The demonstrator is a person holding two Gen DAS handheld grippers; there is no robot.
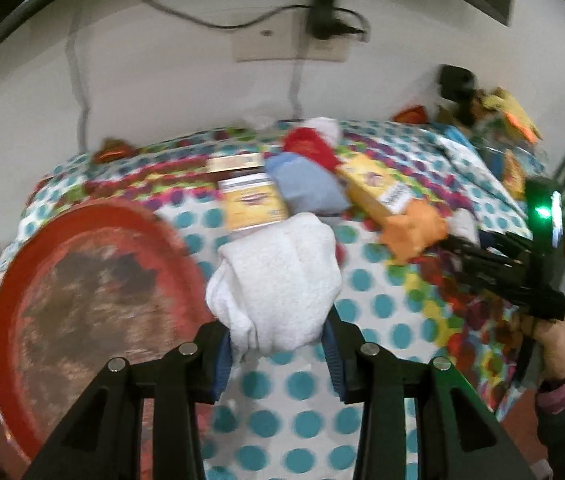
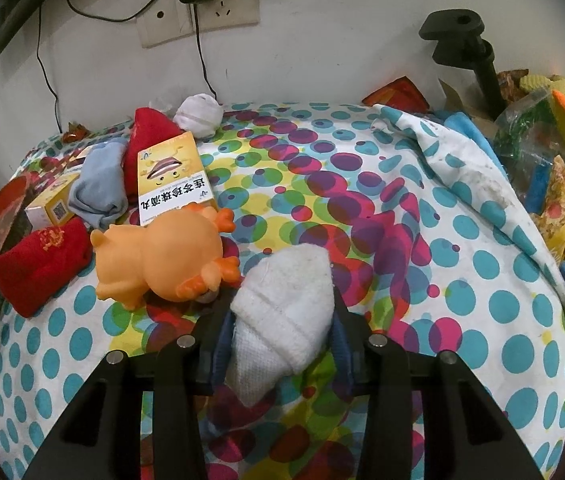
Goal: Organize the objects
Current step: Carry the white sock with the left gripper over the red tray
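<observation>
A rolled white sock [image 1: 278, 276] is pinched in the left gripper [image 1: 278, 360], and another white sock [image 2: 282, 312] is pinched in the right gripper [image 2: 280, 344].

On the left, a red bowl [image 1: 14, 280] is seen just beside the left sock, which is held up with its long side pointing away from the fingers. The left hand is judged nearer the bowl. Farther right, the other sock is squeezed low over the dotted cloth [image 2: 482, 300], next to an orange toy [image 2: 162, 256].
</observation>
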